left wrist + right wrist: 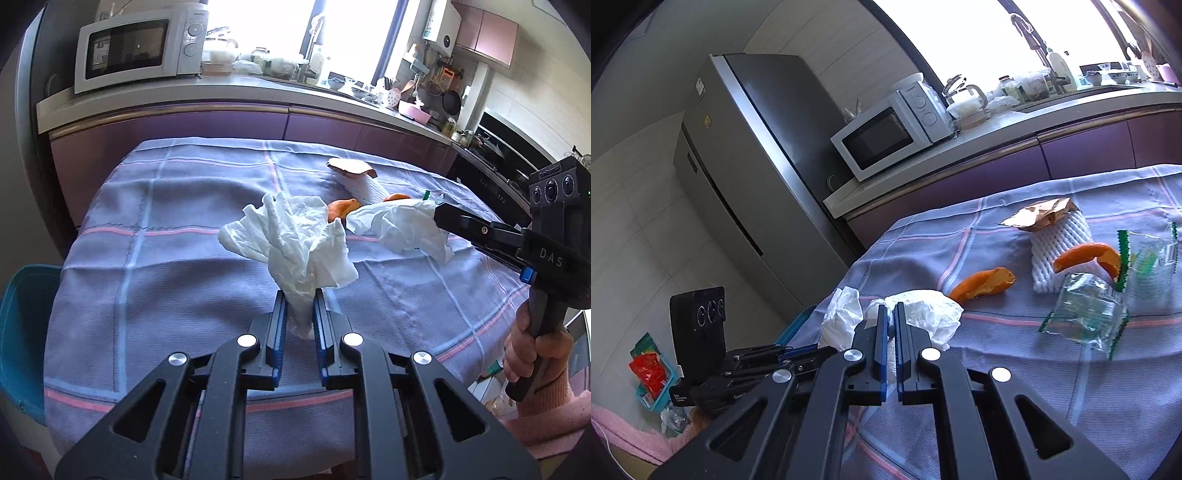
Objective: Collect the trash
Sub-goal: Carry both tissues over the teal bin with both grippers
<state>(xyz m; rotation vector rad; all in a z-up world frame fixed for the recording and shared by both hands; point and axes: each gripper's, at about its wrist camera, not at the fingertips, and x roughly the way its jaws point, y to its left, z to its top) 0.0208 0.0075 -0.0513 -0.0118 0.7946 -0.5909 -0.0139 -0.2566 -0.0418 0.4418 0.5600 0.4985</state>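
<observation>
My left gripper (300, 295) is shut on a crumpled white tissue (295, 236) and holds it above the blue checked tablecloth (177, 266). My right gripper (891, 310) is shut on a second white tissue (931, 314); it shows from the side in the left wrist view (439, 214) with its tissue (402, 225). The left gripper's tissue (842, 317) is at the table's left edge in the right wrist view. On the cloth lie two orange peels (984, 282) (1089, 256), a white foam sleeve (1060, 243), a brown wrapper (1041, 214) and clear plastic wrappers (1086, 314).
A teal bin (22, 332) stands on the floor left of the table. A counter with a microwave (136, 48) runs behind the table, with a fridge (746, 166) at its left end. A stove (495, 155) is at the right.
</observation>
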